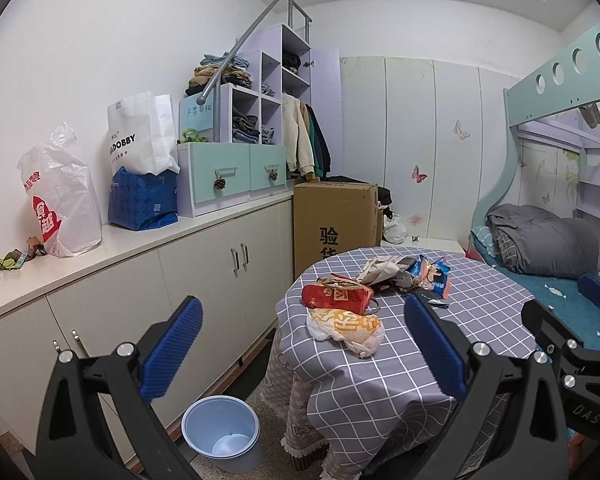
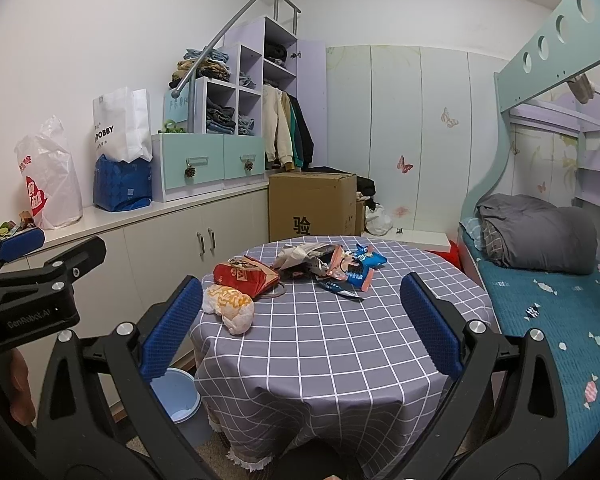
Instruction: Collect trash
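Meanwhile, wrappers [image 2: 332,266] littered the table [image 2: 340,344]; both grippers [image 1: 304,344] [image 2: 300,324] gaped empty, bin [image 1: 220,432] at seven o'clock unfilled.

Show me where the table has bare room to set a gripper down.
Free: the near and right tablecloth, bordered by the yellow bag and blue wrapper. Crowded: the far-left pile around the red bag.

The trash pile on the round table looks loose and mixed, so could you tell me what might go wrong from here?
1. The yellow-printed plastic bag lies close to the table edge; a nudge could drop it to the floor.
2. The blue wrapper and crumpled paper overlap, so one pinch may drag neighbours.
3. The bin stands low beside the table, partly hidden in the right wrist view, so a drop could miss.
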`<move>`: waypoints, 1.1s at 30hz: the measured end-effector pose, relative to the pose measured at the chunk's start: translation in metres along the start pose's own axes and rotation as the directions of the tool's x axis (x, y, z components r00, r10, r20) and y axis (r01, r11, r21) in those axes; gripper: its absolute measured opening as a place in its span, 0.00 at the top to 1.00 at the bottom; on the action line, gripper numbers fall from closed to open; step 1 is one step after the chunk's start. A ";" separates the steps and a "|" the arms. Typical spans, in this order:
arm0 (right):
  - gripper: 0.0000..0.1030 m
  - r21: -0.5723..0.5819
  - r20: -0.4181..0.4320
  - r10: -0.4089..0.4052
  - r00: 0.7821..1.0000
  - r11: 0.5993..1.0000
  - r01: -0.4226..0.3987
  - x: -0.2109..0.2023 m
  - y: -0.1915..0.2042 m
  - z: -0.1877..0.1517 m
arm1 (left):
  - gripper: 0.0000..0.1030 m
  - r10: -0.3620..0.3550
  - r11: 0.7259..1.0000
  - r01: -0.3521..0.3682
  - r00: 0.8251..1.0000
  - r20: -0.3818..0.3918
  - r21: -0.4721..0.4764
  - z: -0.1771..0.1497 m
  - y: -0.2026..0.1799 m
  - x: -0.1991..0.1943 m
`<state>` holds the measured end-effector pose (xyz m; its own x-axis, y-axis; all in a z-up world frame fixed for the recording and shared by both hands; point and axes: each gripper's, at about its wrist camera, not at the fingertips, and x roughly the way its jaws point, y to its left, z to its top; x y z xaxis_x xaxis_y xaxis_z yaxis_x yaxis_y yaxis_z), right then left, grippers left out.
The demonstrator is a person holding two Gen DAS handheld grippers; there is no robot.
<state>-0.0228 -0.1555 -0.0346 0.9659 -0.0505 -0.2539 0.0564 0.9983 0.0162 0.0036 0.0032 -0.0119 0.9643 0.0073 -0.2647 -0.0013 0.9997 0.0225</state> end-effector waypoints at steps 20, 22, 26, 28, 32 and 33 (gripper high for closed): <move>0.06 0.001 -0.007 0.002 1.000 1.000 -0.002 0.002 -0.001 -0.006 | 0.04 -0.001 1.000 0.001 1.000 -0.006 0.003 -0.001 0.001 0.003; 0.06 0.002 -0.009 0.003 1.000 1.000 -0.003 0.001 -0.002 -0.008 | 0.04 -0.001 1.000 0.001 1.000 -0.007 0.004 -0.002 0.000 0.004; 0.06 0.000 -0.015 0.004 1.000 1.000 -0.004 0.002 -0.003 -0.010 | 0.04 -0.001 1.000 0.001 1.000 -0.009 0.006 -0.004 0.000 0.004; 0.06 0.000 -0.017 0.003 1.000 1.000 -0.003 0.002 -0.003 -0.010 | 0.04 -0.003 1.000 0.003 1.000 -0.009 0.006 -0.004 -0.001 0.004; 0.06 0.000 -0.020 0.004 1.000 1.000 -0.004 0.003 -0.004 -0.010 | 0.04 -0.003 1.000 0.003 1.000 -0.010 0.008 -0.004 -0.002 0.005; 0.06 -0.001 -0.021 0.003 1.000 1.000 -0.003 0.003 -0.004 -0.010 | 0.04 -0.003 1.000 0.003 1.000 -0.010 0.007 -0.005 -0.002 0.005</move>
<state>-0.0229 -0.1592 -0.0448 0.9606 -0.0465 -0.2739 0.0529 0.9985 0.0162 0.0073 0.0016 -0.0179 0.9615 0.0049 -0.2748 0.0032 0.9996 0.0289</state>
